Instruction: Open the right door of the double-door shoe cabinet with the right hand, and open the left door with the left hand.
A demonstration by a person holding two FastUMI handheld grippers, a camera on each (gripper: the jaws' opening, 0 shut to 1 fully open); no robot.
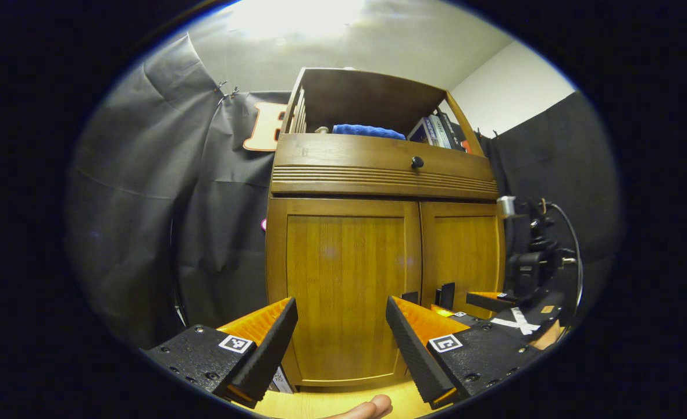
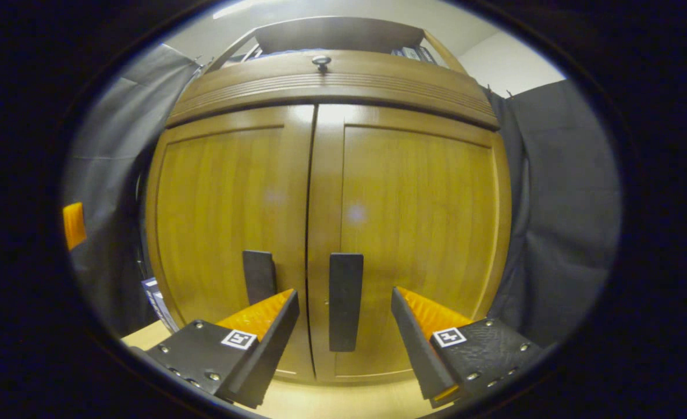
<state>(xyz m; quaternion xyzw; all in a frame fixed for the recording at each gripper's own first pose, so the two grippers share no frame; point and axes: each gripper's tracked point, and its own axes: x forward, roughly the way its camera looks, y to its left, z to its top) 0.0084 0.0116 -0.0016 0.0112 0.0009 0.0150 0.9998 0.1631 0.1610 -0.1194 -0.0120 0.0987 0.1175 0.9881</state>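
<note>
In the left gripper view, the cabinet [image 1: 378, 233] is seen from the left and a little way off, standing against the black cloth wall. Both doors are shut: the left door [image 1: 343, 291] faces the camera and the right door [image 1: 462, 250] lies beyond it. The left gripper [image 1: 341, 337] is held with its fingers spread wide and nothing between them, apart from the left door. Above the doors a drawer front with a dark knob [image 1: 417, 162] is seen, and on the open shelf above it a blue cloth [image 1: 368, 131] and some books [image 1: 436, 131]. The right gripper [image 1: 494, 305] is seen farther off, low in front of the right door.

In the right gripper view, the doors are seen close up, meeting at a thin seam. A dark handle [image 2: 345, 301] is fixed on the right door [image 2: 413, 221] beside the seam, and another handle [image 2: 259, 276] on the left door [image 2: 227, 215]. The right gripper [image 2: 345, 340] is held spread, with the right door's handle framed between its fingers but not touched by either.
</note>
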